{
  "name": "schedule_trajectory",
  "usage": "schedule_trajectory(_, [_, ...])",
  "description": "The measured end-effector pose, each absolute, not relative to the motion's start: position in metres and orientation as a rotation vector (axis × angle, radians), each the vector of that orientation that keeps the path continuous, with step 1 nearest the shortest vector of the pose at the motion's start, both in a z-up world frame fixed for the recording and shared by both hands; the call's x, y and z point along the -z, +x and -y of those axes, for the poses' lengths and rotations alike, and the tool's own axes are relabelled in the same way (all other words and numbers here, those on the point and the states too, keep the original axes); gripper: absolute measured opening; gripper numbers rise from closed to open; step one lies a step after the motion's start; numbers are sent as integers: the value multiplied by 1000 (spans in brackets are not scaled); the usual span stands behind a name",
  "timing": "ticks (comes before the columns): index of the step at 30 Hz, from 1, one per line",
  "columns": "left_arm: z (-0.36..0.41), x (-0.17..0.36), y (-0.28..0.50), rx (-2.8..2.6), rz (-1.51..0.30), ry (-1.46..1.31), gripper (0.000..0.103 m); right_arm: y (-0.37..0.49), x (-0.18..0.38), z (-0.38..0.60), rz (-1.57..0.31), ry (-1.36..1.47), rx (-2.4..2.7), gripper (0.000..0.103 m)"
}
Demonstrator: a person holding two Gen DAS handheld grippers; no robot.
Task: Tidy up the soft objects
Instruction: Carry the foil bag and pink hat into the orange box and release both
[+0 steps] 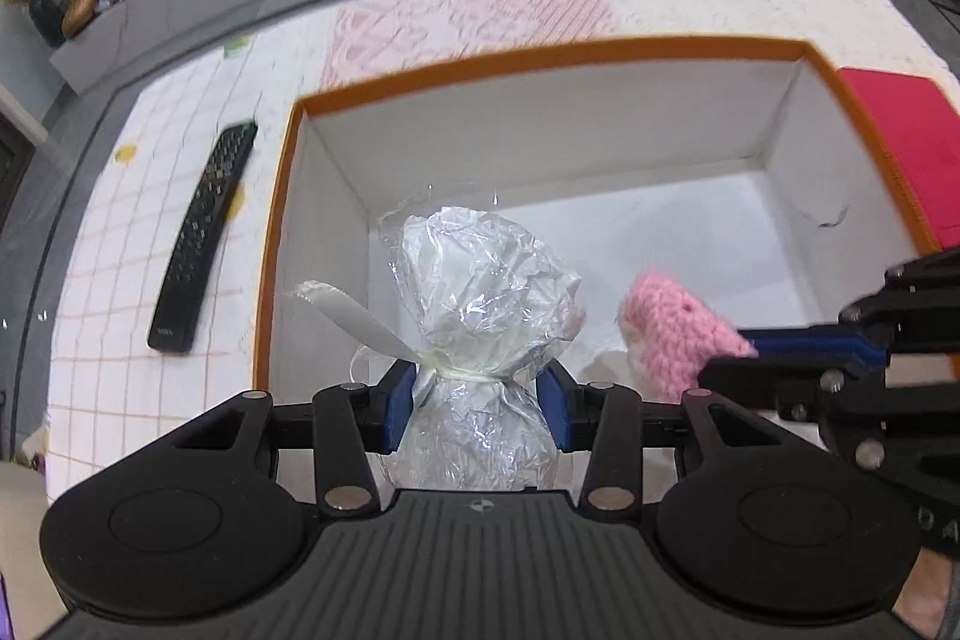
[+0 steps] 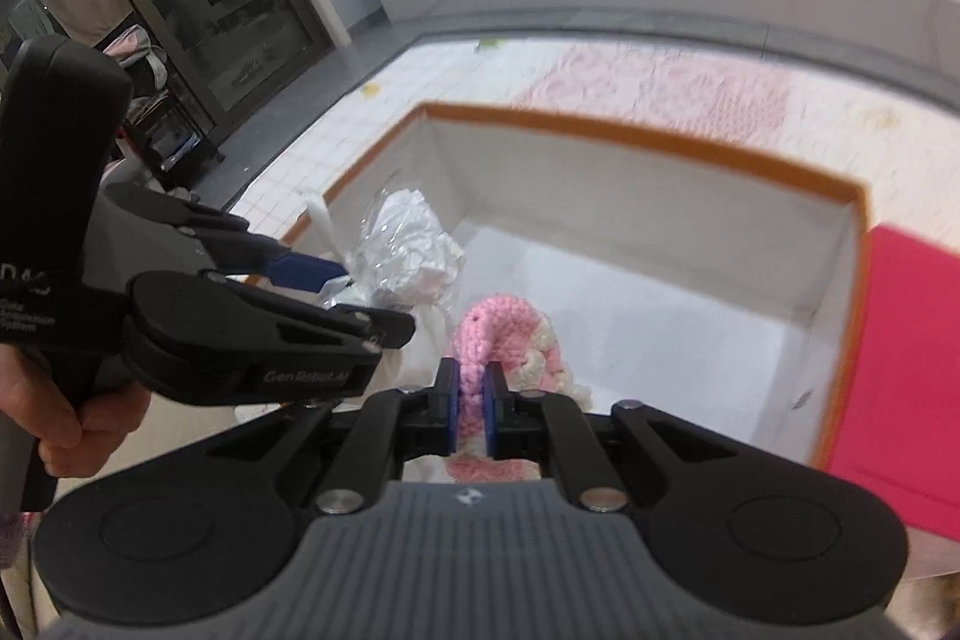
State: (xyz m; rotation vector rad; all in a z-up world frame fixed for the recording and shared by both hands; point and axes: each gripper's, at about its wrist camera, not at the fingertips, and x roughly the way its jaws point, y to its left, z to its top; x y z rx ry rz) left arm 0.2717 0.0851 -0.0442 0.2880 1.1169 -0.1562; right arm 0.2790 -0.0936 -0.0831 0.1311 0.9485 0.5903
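Two handheld grippers hang side by side over an open white box point(image 1: 600, 58) with an orange rim, each carrying a soft item. The left gripper point(image 1: 477, 409) has its jaws clamped on the tied neck of a crinkly clear-wrapped bundle point(image 1: 480, 280), a white ribbon point(image 1: 354, 316) trailing from the knot. The right gripper point(image 2: 472, 415) has its jaws nearly shut, pinching a pink-and-white crocheted piece point(image 2: 510, 334). Both items sit above the box's near end, close together. A black remote control point(image 1: 201, 232) lies on the tiled surface point(image 1: 120, 232) left of the box; a red lid point(image 2: 900, 340) rests to its right. The risk seems to be crowding: the grippers could collide, or the slippery wrap could slide free and land outside the near wall.
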Motion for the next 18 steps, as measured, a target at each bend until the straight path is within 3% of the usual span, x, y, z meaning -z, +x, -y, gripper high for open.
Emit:
schedule_trajectory(6, [-97,53,273,154,-1155,279,51,291,102,76,-1012,173,-629,6])
schedule_trajectory(14, [-102,52,276,147,-1168,269,61,298,114,64,-1045,227,-648,7])
schedule_trajectory(18, [-105,50,275,128,-1164,269,70,303,118,61,-1055,248,-645,11])
